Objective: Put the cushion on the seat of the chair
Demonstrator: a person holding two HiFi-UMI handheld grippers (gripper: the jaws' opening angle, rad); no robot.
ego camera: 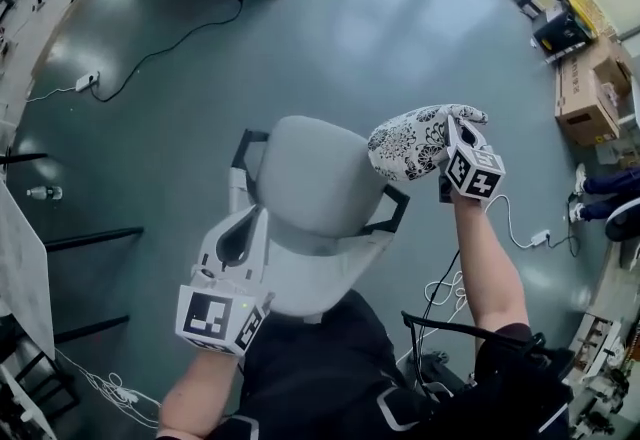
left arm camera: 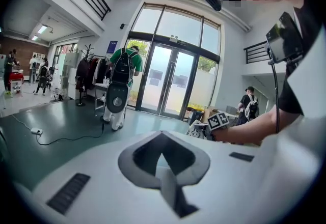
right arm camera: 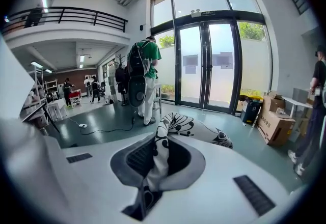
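The chair has a grey seat and black armrests and stands on the floor right in front of me. A white cushion with a black flower print hangs in the air just past the chair's right armrest. My right gripper is shut on its edge, and in the right gripper view the fabric is pinched between the jaws. My left gripper hovers over the chair's left side. Its jaws are shut with nothing between them. The left gripper view also shows the cushion off to the right.
A cable and a power strip lie on the floor beyond the chair. Cardboard boxes stand at the far right. A person with a backpack stands near the glass doors. A black stand is close on my right.
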